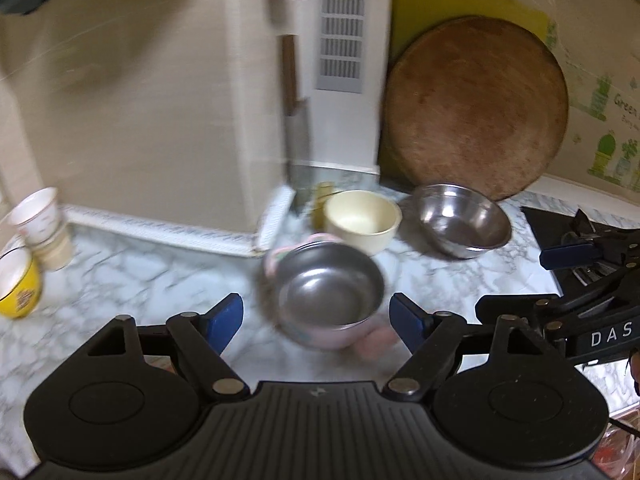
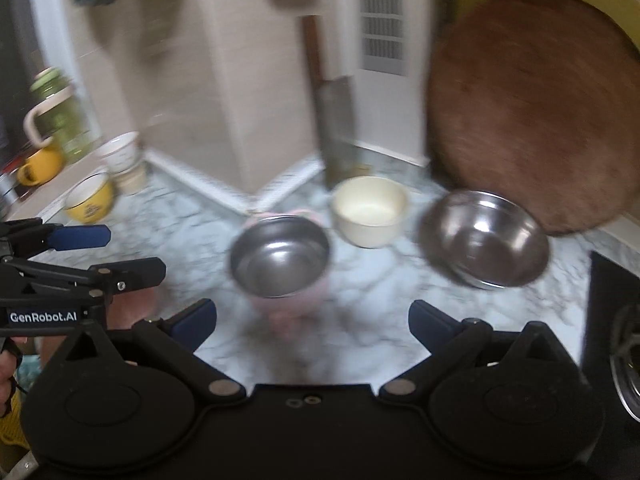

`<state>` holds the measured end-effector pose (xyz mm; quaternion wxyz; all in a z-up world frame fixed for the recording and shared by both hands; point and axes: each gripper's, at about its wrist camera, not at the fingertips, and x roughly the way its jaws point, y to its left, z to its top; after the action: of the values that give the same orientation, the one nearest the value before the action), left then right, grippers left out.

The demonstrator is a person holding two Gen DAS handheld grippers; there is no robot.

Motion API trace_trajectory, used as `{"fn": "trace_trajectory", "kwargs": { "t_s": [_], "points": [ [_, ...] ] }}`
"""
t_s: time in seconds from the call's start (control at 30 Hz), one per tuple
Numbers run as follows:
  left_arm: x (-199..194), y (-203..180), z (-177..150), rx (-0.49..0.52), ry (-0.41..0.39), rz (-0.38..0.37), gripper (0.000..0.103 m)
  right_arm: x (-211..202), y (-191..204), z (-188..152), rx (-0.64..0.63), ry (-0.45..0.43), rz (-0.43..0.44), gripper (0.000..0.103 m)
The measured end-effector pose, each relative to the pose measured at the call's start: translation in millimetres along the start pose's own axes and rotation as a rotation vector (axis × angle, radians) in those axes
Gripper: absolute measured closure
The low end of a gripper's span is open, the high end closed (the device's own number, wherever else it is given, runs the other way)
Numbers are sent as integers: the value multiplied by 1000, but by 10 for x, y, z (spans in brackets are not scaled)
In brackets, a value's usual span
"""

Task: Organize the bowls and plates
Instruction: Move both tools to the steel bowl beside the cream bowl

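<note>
A pink bowl with a steel inside (image 1: 328, 292) (image 2: 280, 260) stands on the marble counter (image 1: 140, 280) (image 2: 380, 320). A cream bowl (image 1: 362, 226) (image 2: 370, 210) stands just behind it. A steel bowl (image 1: 460, 220) (image 2: 486, 238) sits to the right, tilted. My left gripper (image 1: 316, 320) is open, its blue pads either side of the pink bowl's near rim, not touching. My right gripper (image 2: 312, 322) is open and empty, just in front of the pink bowl. The right gripper shows in the left wrist view (image 1: 568, 256); the left shows in the right wrist view (image 2: 80, 238).
A round wooden board (image 1: 476, 108) (image 2: 536, 112) leans on the wall at back right. A cleaver (image 2: 336, 116) hangs by the tiled corner. A yellow bowl (image 1: 18, 284) (image 2: 90, 198) and white cups (image 1: 40, 220) (image 2: 122, 160) stand at left. A black stove (image 1: 560, 236) (image 2: 616, 320) lies right.
</note>
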<state>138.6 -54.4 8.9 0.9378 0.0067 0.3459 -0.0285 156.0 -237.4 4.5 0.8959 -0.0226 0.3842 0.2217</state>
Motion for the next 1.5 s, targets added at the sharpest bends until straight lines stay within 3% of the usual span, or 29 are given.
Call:
{"fn": "trace_trajectory", "kwargs": {
  "t_s": [0.3, 0.67, 0.93, 1.13, 1.33, 1.4, 1.5],
  "points": [
    [610, -671, 335, 20, 27, -82, 23, 3, -711, 23, 96, -4, -113, 0],
    [1322, -1116, 694, 49, 72, -75, 23, 280, -1402, 98, 154, 13, -219, 0],
    [1949, -1277, 904, 1, 165, -82, 23, 718, -1860, 187, 183, 63, -271, 1],
    [2312, -1375, 978, -5, 207, -60, 23, 1029, -2121, 289, 205, 100, -310, 9],
    [2584, -1549, 1006, 18, 234, -66, 24, 1318, -2361, 387, 263, 139, -309, 24],
    [2670, -1568, 1002, 6, 256, -64, 36, 1394, -2429, 402, 283, 151, -312, 30],
    [2768, -1606, 985, 11, 279, -57, 39, 1471, -2501, 414, 297, 165, -308, 36]
  ]
}}
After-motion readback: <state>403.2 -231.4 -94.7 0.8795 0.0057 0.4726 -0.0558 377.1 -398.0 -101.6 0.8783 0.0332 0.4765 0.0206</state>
